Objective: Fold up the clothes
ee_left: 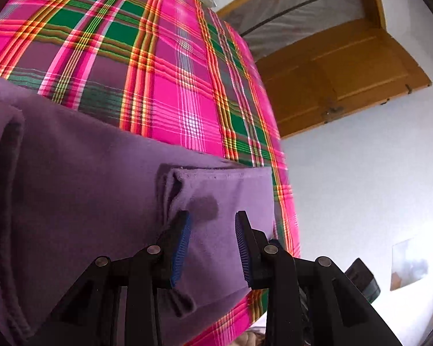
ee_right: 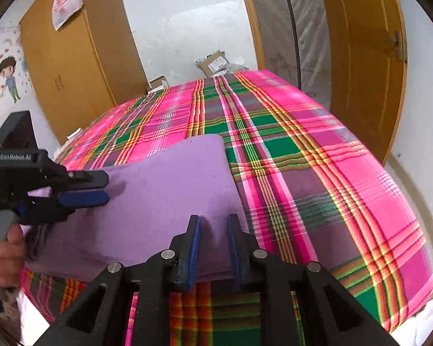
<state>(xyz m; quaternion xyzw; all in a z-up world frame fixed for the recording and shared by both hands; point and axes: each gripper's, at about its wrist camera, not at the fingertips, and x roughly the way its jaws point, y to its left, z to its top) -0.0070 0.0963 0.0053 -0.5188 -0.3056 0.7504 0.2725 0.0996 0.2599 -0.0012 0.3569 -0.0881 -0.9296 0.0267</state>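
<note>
At the bottom centre of the right wrist view, the right gripper (ee_right: 214,232) stands spread over the near edge of a flat, folded purple garment (ee_right: 164,199). At left, the left gripper (ee_right: 102,188), narrowly parted, hovers above it. Behind stretches the plaid bedspread (ee_right: 317,155). Likely smoothing or another fold; any grasp must pinch an edge.

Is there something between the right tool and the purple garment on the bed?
Nothing visible. The right tool hangs open directly over the near edge of the purple garment, which lies on the plaid bedcover. The left tool is off to the side.
</note>
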